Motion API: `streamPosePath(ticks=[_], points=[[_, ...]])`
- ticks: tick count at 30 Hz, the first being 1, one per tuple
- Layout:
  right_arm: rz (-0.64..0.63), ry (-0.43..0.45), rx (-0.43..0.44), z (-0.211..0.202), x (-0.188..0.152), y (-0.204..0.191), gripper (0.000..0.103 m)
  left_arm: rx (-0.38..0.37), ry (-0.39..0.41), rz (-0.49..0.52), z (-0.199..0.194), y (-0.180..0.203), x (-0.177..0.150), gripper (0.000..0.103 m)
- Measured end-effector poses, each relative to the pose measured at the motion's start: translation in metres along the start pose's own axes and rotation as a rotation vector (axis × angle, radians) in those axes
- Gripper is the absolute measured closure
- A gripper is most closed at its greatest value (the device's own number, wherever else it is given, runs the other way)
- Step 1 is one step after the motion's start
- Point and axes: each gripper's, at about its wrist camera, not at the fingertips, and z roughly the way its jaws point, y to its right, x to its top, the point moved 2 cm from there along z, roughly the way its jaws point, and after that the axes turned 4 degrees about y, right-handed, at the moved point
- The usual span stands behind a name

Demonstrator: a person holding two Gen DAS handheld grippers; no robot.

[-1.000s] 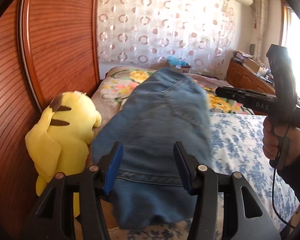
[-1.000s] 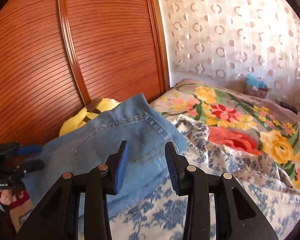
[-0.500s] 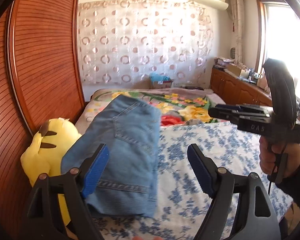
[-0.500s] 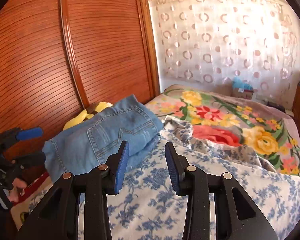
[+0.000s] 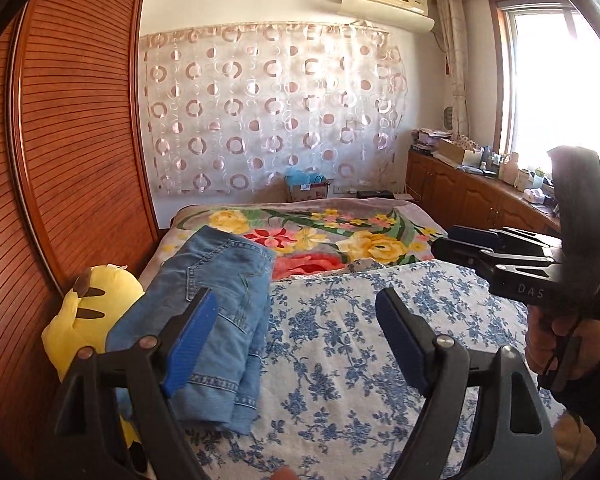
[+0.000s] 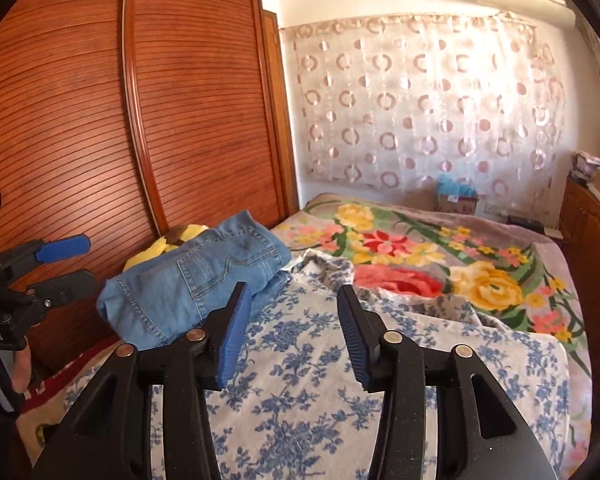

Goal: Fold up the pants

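Note:
The folded blue jeans lie as a compact stack on the left side of the bed, against a yellow plush toy. My left gripper hangs back from them, above the blue-flowered sheet, open wide and holding nothing. In the right wrist view the jeans sit beyond and left of my right gripper. Its jaws are opening with only the sheet showing between them. Each gripper shows in the other's view: the right gripper at the right edge, the left gripper at the left edge.
A ribbed wooden wardrobe runs along the bed's left side. A bright floral blanket covers the far half of the bed. A low wooden cabinet with clutter stands under the window at right. A patterned curtain hangs on the back wall.
Both grippers have pulled back and upward from the jeans. The left one spread its fingers and let the jeans go; they now rest folded on the bed. The right one's jaws stand wider.

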Motion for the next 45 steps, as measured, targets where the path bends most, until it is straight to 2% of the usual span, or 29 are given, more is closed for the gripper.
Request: streamPosePath(ticks=[5, 8, 11, 14, 23, 32, 39, 45], points=[[0.011, 0.035, -0.059, -0.041, -0.007, 0.004, 0.042, 0.009, 0.036, 0.016, -0.016, 0.025, 0.001, 0.022], [0.014, 0.056, -0.096, -0.063, -0.011, 0.006, 0.035, 0.031, 0.03, 0.027, -0.022, 0.039, 0.0, 0.022], [0.018, 0.073, -0.133, -0.086, -0.016, 0.008, 0.031, 0.044, 0.031, 0.049, -0.029, 0.053, -0.002, 0.022], [0.03, 0.093, -0.173, -0.109, -0.021, 0.007, 0.029, 0.021, 0.037, 0.039, -0.037, 0.067, -0.007, 0.022], [0.07, 0.138, -0.29, -0.175, -0.038, 0.01, 0.028, -0.026, 0.046, 0.05, -0.065, 0.101, -0.016, 0.021], [0.089, 0.162, -0.341, -0.224, -0.043, 0.011, 0.028, -0.034, 0.072, 0.047, -0.097, 0.115, -0.013, 0.021], [0.077, 0.167, -0.358, -0.231, -0.045, 0.006, 0.028, -0.025, 0.062, 0.054, -0.106, 0.118, -0.018, 0.021], [0.083, 0.148, -0.359, -0.229, -0.06, 0.0, 0.028, -0.018, 0.043, 0.043, -0.111, 0.116, -0.034, 0.021]])
